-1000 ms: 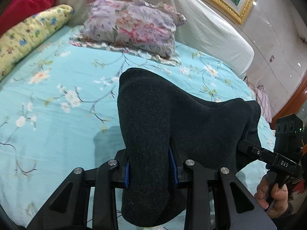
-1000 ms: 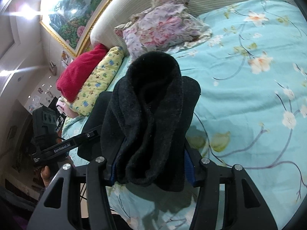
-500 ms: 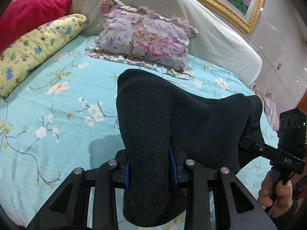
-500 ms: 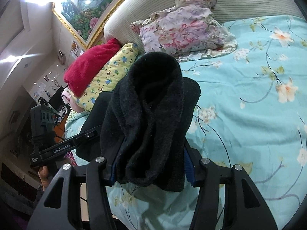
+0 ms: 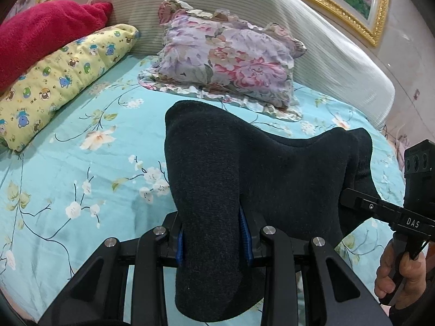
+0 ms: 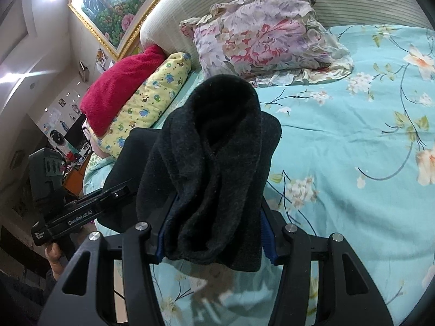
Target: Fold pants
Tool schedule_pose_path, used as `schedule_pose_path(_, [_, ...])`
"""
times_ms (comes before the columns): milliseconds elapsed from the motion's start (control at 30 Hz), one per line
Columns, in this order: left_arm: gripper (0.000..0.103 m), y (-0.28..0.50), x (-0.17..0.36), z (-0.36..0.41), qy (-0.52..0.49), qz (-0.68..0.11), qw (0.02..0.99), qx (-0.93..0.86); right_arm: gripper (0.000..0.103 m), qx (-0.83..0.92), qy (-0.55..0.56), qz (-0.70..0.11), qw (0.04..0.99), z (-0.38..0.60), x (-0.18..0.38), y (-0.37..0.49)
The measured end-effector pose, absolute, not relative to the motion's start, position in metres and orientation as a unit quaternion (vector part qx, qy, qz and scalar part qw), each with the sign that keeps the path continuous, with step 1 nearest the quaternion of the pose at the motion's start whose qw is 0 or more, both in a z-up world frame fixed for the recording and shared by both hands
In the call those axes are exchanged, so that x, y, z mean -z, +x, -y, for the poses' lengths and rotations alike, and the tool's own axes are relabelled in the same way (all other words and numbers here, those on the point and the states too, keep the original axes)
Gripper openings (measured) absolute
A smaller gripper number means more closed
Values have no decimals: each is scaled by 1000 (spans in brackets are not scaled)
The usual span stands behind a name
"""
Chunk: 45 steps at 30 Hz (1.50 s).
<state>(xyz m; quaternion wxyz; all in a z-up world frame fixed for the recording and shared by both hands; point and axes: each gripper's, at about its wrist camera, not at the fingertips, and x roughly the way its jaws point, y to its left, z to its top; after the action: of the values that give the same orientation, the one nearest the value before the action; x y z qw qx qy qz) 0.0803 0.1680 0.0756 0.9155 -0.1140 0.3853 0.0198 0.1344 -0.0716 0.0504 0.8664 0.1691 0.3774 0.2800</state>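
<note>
- Pants [image 5: 244, 168]: dark knit, slung between both tools, hanging clear above the bed [image 5: 81, 163]; probably carried toward bare sheet for laying flat.
- Left gripper [image 5: 212, 241]: clamped on a thick bunched end, blue pads pressed against the cloth on both sides.
- Right gripper [image 6: 214, 233]: clamped on the other end, several layers doubled over the jaws.
- Two-end hold likely keeps the fold aligned and the middle from dragging.
- Floral pillow [image 5: 228, 57] at far headboard, yellow pillow [image 5: 59, 81] far left; landing area near stays free.
- Writing: "DAS" on right tool as seen from left view; "GenRobot.AI" on left tool as seen from right view.
</note>
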Motion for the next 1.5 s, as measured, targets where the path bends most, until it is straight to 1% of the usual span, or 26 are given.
schedule_pose_path(700, [32, 131, -55, -191, -119, -402, 907, -48, 55, -284, 159, -410, 852, 55, -30, 197])
schedule_pose_path(1167, [32, 146, -41, -201, -128, -407, 903, -49, 56, -288, 157, -423, 845, 52, -21, 220])
schedule_pose_path(1300, [37, 147, -34, -206, -139, -410, 900, -44, 62, -277, 155, -429, 846, 54, -15, 223])
schedule_pose_path(1433, [49, 145, -30, -210, -144, -409, 900, -46, 68, -267, 148, -428, 851, 58, -12, 224])
schedule_pose_path(1467, [50, 144, -28, -210, -144, -408, 900, -47, 69, -265, 146, -427, 852, 59, -11, 224])
schedule_pose_path(1500, [53, 143, -27, -211, -143, -408, 901, -48, 71, -266, 146, -427, 852, 61, -10, 224])
